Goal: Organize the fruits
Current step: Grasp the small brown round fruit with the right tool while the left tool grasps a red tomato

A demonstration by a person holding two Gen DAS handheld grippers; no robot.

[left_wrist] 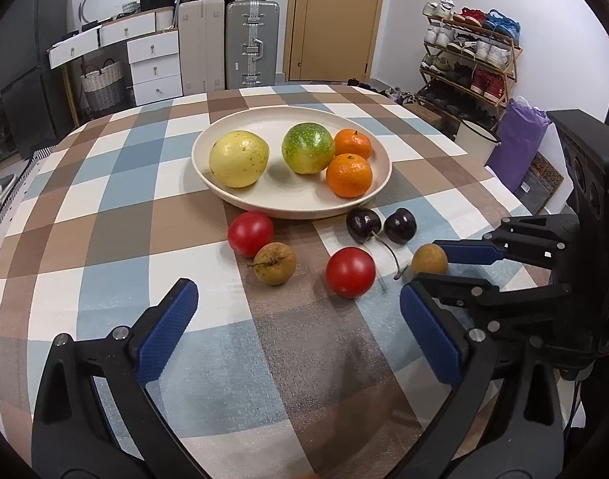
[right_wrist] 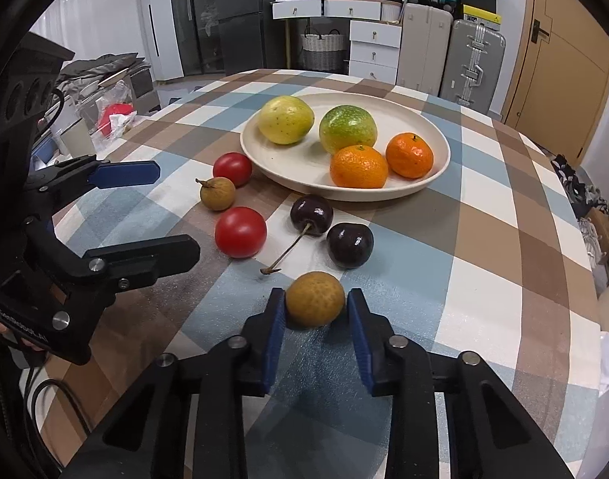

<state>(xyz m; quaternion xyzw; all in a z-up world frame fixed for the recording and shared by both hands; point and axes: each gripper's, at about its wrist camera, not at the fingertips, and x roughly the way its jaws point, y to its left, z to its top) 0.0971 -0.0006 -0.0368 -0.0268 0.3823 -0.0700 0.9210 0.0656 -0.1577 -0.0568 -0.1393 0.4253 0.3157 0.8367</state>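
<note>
A cream plate (left_wrist: 292, 203) (right_wrist: 304, 175) on the checked tablecloth holds a yellow fruit (left_wrist: 238, 158), a green fruit (left_wrist: 307, 148) and two mandarins (left_wrist: 349, 175) (left_wrist: 352, 143). In front of it lie two red tomatoes (left_wrist: 250, 233) (left_wrist: 350, 272), two dark cherries (left_wrist: 363, 225) (left_wrist: 400, 225) and a stemmed longan (left_wrist: 274, 263). My right gripper (right_wrist: 315, 301) has its blue pads on both sides of a second longan (right_wrist: 315, 299) (left_wrist: 429, 259), which rests on the cloth. My left gripper (left_wrist: 300, 303) is open and empty, in front of the near tomato.
The round table's edge (right_wrist: 576, 239) curves close on the right. Suitcases (left_wrist: 252, 44), white drawers (left_wrist: 155, 64), a door and a shoe rack (left_wrist: 468, 60) stand beyond the table. The left gripper's body (right_wrist: 65, 239) fills the left of the right wrist view.
</note>
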